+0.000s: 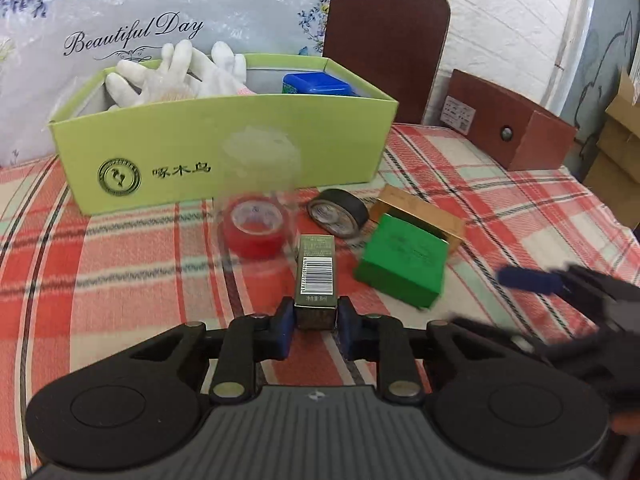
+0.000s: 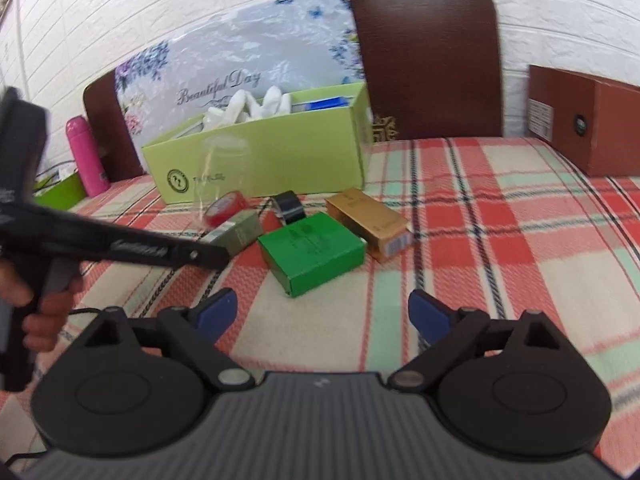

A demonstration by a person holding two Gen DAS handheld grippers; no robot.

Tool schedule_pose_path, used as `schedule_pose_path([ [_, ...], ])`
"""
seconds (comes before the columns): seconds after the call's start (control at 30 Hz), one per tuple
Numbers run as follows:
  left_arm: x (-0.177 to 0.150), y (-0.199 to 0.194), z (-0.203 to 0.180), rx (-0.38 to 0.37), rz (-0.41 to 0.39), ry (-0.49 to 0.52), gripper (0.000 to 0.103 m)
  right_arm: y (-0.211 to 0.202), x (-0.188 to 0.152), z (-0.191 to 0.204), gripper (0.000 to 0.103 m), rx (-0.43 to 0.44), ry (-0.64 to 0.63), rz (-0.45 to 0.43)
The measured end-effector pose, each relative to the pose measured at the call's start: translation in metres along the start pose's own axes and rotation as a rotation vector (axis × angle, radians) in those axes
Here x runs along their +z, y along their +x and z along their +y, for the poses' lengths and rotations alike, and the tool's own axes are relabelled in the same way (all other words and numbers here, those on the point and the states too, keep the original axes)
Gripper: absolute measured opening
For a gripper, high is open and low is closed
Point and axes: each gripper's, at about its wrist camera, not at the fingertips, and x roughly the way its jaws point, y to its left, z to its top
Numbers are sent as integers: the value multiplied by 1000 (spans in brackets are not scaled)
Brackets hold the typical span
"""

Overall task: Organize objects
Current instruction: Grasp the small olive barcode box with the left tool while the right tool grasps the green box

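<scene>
Nearest, the left tongs (image 1: 316, 314) grip the near end of a small olive carton (image 1: 316, 270) lying on the plaid-covered desk (image 1: 120, 280). The right tongs (image 2: 322, 314) hang wide open and empty above the cloth, just short of a green box (image 2: 312, 250). Beyond lie red tape (image 1: 256, 228), black tape (image 1: 338, 212) and a gold box (image 2: 368, 222). Farthest, a lime storage box (image 1: 224, 152) holds white gloves (image 1: 176, 72).

I'm seeing bare cloth (image 2: 500, 240) lying open to the right; ahead, the green box (image 2: 312, 254), gold box (image 2: 366, 218) and tape rolls (image 1: 256, 226) are crowding the tray (image 1: 224, 148).
</scene>
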Motion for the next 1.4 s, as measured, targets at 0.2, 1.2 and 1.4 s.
schedule_pose_path([
  [0.2, -27, -27, 7, 45, 11, -106, 24, 30, 23, 8, 86, 47, -113, -31],
  [1.2, -38, -36, -9, 88, 36, -106, 52, -36, -29, 40, 73, -39, -27, 108],
  [1.4, -34, -32, -10, 100, 42, -111, 39, -29, -35, 49, 72, -66, -96, 126],
])
